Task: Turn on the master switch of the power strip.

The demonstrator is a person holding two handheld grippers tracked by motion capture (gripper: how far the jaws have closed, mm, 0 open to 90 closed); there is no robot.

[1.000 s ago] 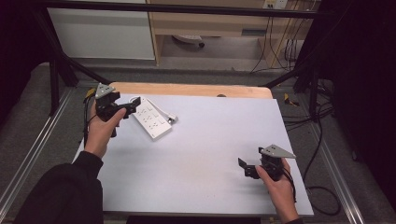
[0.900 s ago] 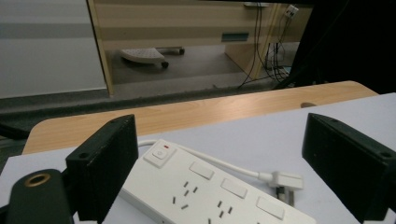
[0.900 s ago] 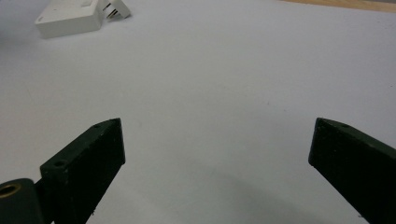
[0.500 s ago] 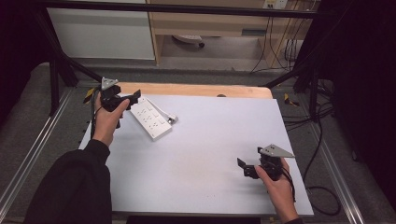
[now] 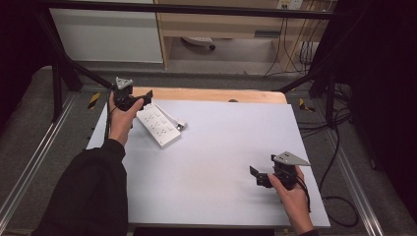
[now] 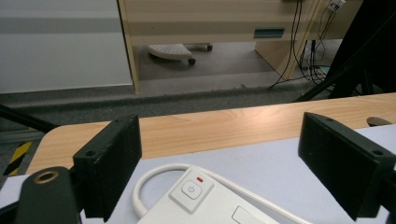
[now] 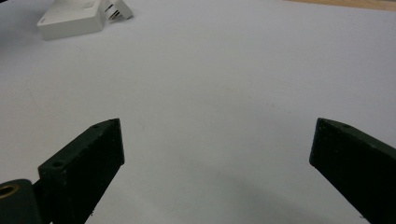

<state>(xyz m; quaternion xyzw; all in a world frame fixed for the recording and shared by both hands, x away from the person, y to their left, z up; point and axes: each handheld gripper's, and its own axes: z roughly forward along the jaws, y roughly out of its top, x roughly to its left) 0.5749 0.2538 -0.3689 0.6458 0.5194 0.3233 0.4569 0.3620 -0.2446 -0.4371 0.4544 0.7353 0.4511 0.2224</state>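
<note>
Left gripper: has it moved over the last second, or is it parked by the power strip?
Yes. The left gripper has moved toward the table's far wooden edge, from beside the power strip to its far end. Its jaws are open.

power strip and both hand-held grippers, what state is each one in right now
power strip: flat on the white table, lying at an angle, held by nothing; switch lamp red, lit or not unclear
power strip cord: looped beside the switch end; plug on the table
left hand-held gripper: open, at the strip's far end, jaws either side of the switch end
right hand-held gripper: open, empty, low over bare table
</note>
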